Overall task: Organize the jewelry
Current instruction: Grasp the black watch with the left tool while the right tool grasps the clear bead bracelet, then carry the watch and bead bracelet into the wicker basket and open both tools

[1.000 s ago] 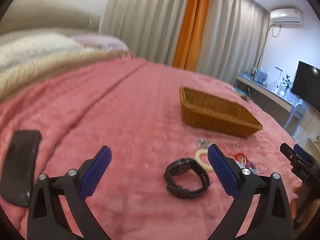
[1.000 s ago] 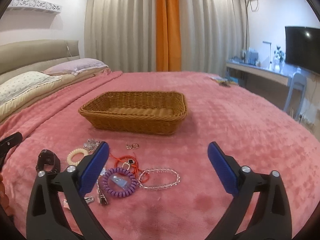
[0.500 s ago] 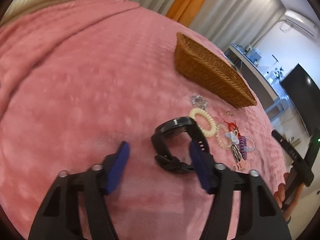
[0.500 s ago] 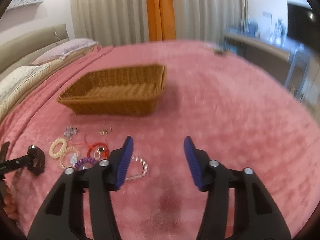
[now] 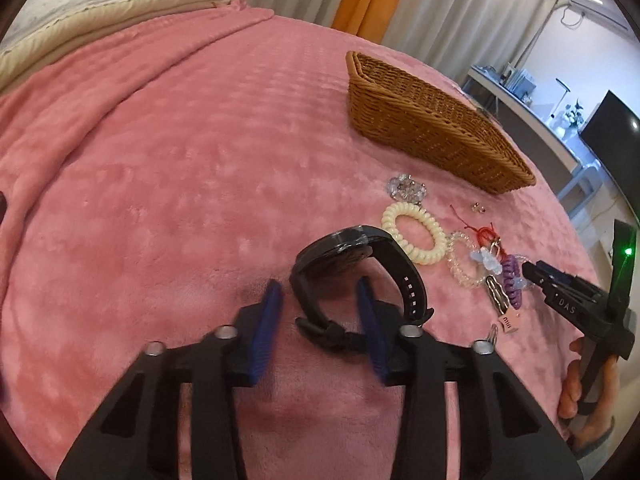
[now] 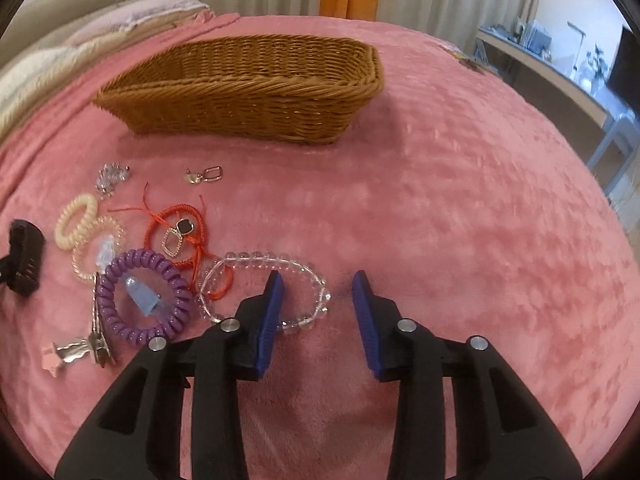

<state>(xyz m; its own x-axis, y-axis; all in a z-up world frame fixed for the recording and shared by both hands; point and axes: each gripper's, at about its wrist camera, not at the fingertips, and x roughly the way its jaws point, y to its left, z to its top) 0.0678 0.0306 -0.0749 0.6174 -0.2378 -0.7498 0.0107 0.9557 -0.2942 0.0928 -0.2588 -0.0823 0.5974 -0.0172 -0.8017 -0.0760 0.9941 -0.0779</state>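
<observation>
Left wrist view: the left tool (image 5: 318,298) is lowered over the black watch (image 5: 356,276) on the pink bed cover (image 5: 160,184), its blue pads set narrow, one on each side of the strap's near loop; no contact can be confirmed. The watch lies on its side, dial end pointing away toward the cream coil hair tie (image 5: 414,234), which it touches, its long axis running away from the camera. The wicker basket (image 5: 424,124) stands well beyond, showing only its outer wall. The right tool (image 5: 568,296) appears at the right edge, its jaw state unreadable here.

Right wrist view: this view alone shows the basket's (image 6: 248,92) interior, and the right tool (image 6: 316,286) partly open, its left pad over the clear bead bracelet (image 6: 268,288), nothing held. Beside the bracelet lie a purple coil tie (image 6: 142,296), red cord bracelet (image 6: 180,226), and silver hair clip (image 6: 86,346). The watch (image 6: 24,256) shows only at the left edge.
</observation>
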